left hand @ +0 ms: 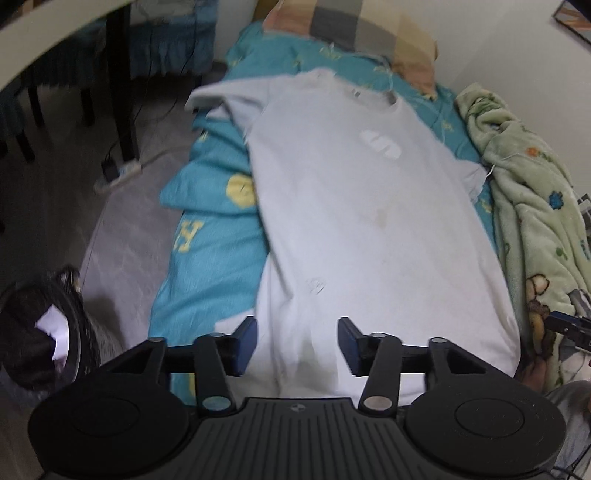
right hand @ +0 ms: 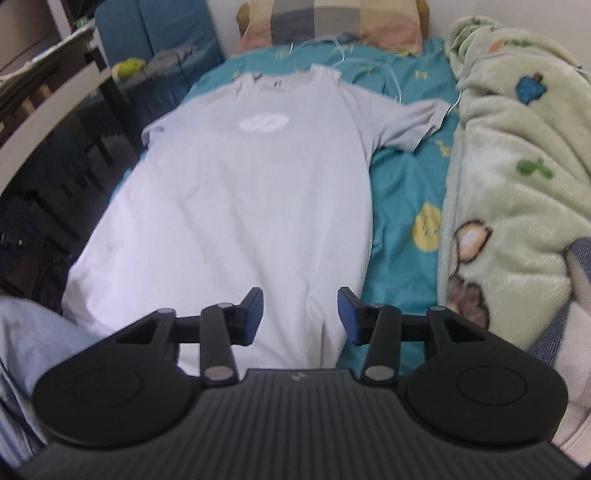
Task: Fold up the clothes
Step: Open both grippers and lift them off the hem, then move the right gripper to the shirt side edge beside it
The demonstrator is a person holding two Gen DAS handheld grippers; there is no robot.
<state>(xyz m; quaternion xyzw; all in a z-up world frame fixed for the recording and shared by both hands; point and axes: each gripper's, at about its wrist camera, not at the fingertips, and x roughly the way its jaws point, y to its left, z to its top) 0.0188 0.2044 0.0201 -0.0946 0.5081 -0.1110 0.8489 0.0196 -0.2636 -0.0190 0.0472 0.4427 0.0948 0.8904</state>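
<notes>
A pale grey T-shirt lies spread flat, front up, on a teal bedsheet, collar at the far end and hem toward me. It also shows in the right wrist view, with a white logo on the chest. My left gripper is open and empty, held just above the shirt's hem near its left side. My right gripper is open and empty above the hem near the shirt's right edge. Its tip shows at the right edge of the left wrist view.
A green fleece blanket is bunched along the bed's right side. A checked pillow lies at the head. The floor, a dark table leg, a power strip and a black bin lie to the left.
</notes>
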